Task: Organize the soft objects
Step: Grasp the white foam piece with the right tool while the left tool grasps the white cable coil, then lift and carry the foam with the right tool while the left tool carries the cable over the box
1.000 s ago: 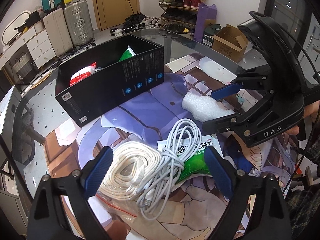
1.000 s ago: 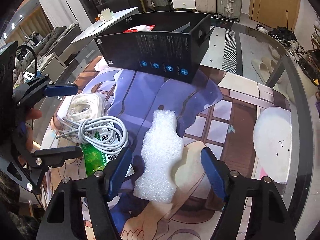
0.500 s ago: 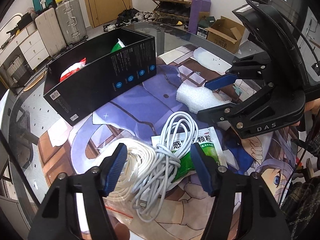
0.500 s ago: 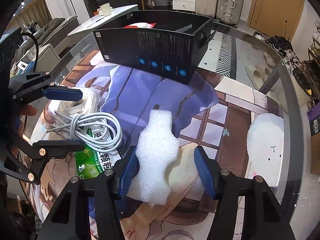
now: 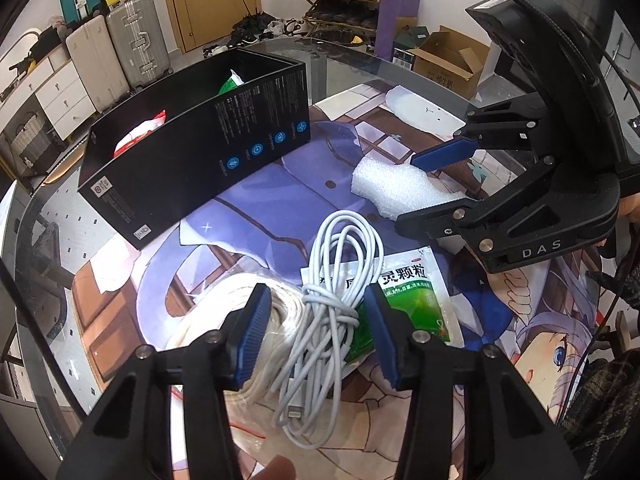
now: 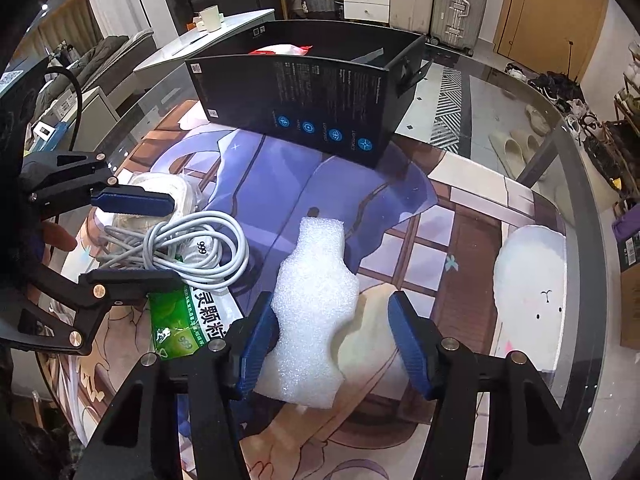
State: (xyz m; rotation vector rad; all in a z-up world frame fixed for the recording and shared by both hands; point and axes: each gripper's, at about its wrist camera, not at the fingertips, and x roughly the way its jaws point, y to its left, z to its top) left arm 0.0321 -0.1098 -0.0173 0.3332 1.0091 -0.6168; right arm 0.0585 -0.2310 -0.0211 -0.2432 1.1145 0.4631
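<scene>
Straddling the white cable (image 5: 336,300) on the table (image 6: 500,92), the left gripper (image 5: 316,334) with spread jaws could snag the rope (image 5: 276,308) beneath, while the right gripper (image 6: 334,340), likewise spread, brackets the foam (image 6: 316,304).

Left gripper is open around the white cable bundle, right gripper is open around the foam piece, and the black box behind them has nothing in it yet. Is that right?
Not quite. The black box already holds items: a red-and-white packet and a green one, as the left wrist view shows. The rest stands: the left gripper is open around the white cable bundle, the right gripper open around the foam piece.
</scene>
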